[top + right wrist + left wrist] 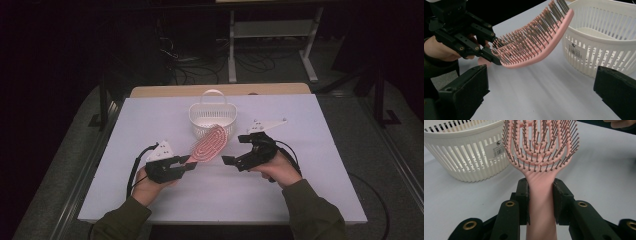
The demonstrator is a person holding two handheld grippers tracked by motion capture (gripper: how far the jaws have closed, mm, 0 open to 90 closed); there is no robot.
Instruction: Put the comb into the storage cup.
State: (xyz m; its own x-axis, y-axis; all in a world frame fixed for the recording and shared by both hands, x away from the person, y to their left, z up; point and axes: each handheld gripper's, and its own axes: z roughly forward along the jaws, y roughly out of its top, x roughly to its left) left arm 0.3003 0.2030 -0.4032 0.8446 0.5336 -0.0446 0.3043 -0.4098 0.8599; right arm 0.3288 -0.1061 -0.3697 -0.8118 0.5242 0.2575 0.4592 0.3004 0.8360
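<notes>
A pink vented hairbrush (210, 142) hangs above the table with its head toward the white slatted basket (212, 116). My left gripper (190, 164) is shut on its handle; in the left gripper view the pads (524, 202) press both sides of the handle of the hairbrush (540, 157), bristles facing the camera. The brush head reaches the near rim of the basket (466, 157). My right gripper (227, 161) stands open just right of the brush, nothing between its jaws. The right gripper view has the hairbrush (534, 47), the left gripper (491, 53) and the basket (599, 40).
The basket has a carrying handle (213, 93) and stands at the back middle of the white table (300, 150). Bare table lies in front of and beside both hands. Beyond the table's far edge the floor holds cables and a white stand (270, 30).
</notes>
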